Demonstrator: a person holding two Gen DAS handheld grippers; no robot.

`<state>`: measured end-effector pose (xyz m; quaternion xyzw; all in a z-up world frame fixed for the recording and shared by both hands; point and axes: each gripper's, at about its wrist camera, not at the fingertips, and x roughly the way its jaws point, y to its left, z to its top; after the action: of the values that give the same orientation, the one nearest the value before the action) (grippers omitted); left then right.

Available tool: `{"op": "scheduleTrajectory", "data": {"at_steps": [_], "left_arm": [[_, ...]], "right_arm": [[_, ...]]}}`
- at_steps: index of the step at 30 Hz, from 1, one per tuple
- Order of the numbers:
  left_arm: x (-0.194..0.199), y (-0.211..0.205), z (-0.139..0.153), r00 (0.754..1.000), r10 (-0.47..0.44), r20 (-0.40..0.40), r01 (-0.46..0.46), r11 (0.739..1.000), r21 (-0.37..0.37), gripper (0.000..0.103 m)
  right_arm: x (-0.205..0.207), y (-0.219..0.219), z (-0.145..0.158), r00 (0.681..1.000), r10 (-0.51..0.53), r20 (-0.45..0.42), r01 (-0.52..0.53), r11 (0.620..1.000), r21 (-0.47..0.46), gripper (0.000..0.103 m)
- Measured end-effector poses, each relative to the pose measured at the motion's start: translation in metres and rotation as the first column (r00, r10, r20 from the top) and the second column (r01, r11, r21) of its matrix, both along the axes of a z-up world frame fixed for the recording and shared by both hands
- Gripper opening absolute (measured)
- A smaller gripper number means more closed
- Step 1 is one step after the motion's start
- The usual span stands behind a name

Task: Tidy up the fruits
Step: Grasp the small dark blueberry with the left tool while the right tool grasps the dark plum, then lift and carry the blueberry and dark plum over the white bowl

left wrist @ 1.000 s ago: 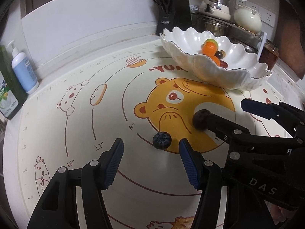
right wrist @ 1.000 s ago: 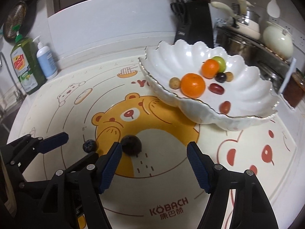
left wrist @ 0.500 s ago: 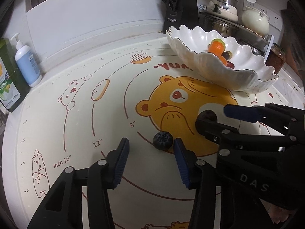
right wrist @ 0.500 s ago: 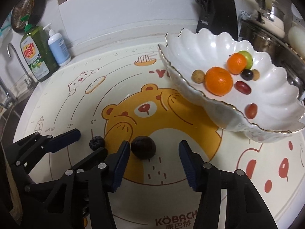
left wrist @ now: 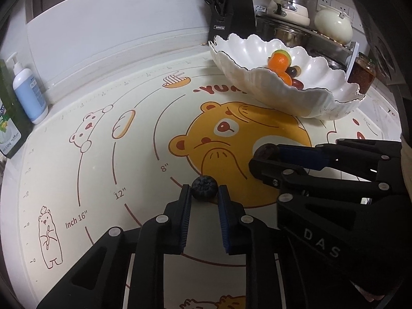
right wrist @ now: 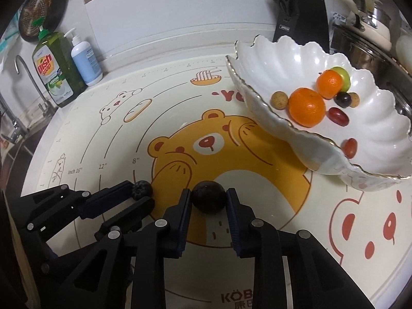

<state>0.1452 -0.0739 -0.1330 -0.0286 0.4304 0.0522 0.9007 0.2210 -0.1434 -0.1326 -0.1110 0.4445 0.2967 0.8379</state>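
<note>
My left gripper (left wrist: 204,191) is shut on a dark blueberry (left wrist: 204,187) that rests on the bear-print mat (left wrist: 144,164). My right gripper (right wrist: 208,197) is shut on a larger dark round fruit (right wrist: 208,197), also on the mat. Each gripper shows in the other's view: the right one (left wrist: 265,154) with its fruit (left wrist: 265,151), the left one (right wrist: 141,193) with the blueberry (right wrist: 141,189). A white scalloped bowl (right wrist: 270,59) at the back right holds two oranges (right wrist: 306,106), a green fruit and several small fruits.
A black knife block (left wrist: 231,7) stands behind the bowl, with pots and a kettle (left wrist: 288,5) to its right. A green dish-soap bottle (right wrist: 55,69) and a blue pump bottle (right wrist: 85,61) stand at the back left by the sink tap (right wrist: 18,61). A jar (left wrist: 361,73) sits right of the bowl.
Both grippers have moved forward and closed: the left onto the blueberry, the right onto the dark round fruit. Both were open half a second ago.
</note>
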Motion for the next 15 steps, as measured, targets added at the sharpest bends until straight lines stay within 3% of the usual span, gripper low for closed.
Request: {"op": "scheduleTrajectory", "data": {"at_steps": [15], "left_arm": [[-0.011,0.008,0.023,0.998,0.008,0.065,-0.007,1.000,-0.010,0.021]], "right_arm": [[-0.021,-0.015,0.019,0.996,-0.075,0.053,0.074,0.997,0.022,0.028]]}}
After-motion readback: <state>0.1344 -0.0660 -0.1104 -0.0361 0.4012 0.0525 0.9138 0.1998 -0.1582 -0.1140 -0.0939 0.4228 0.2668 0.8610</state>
